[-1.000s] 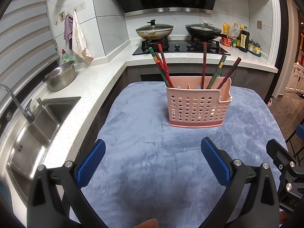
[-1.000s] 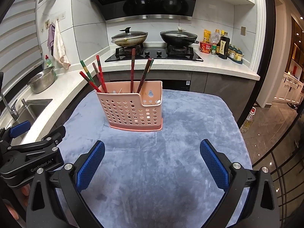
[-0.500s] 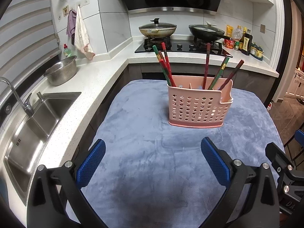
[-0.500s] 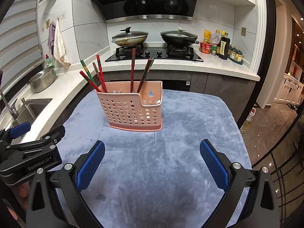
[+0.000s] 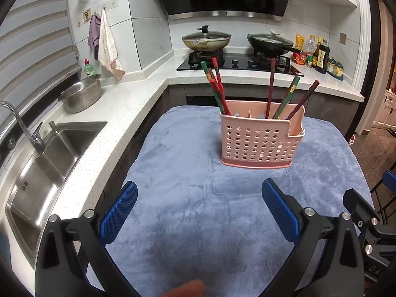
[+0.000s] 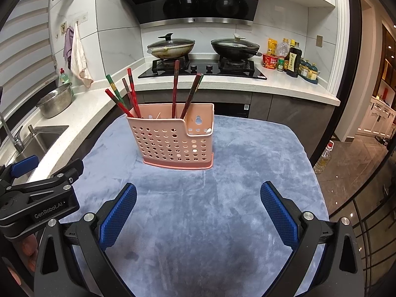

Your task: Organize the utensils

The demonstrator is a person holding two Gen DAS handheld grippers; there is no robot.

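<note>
Caddy (image 6: 174, 139): pink, perforated, upright mid-cloth (image 6: 235, 193), chopsticks (image 6: 131, 94) fanned at its left end and centre; its right pocket seems to hold something pale, hard to tell. Your left gripper (image 5: 199, 214) and right gripper (image 6: 198, 212): both spread wide, empty, short of the caddy. Approach from above, nipping one stick near its top.

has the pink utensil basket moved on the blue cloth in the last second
No. In the right wrist view the pink basket sits at the same spot on the blue cloth, lined up under the stove as before.
</note>
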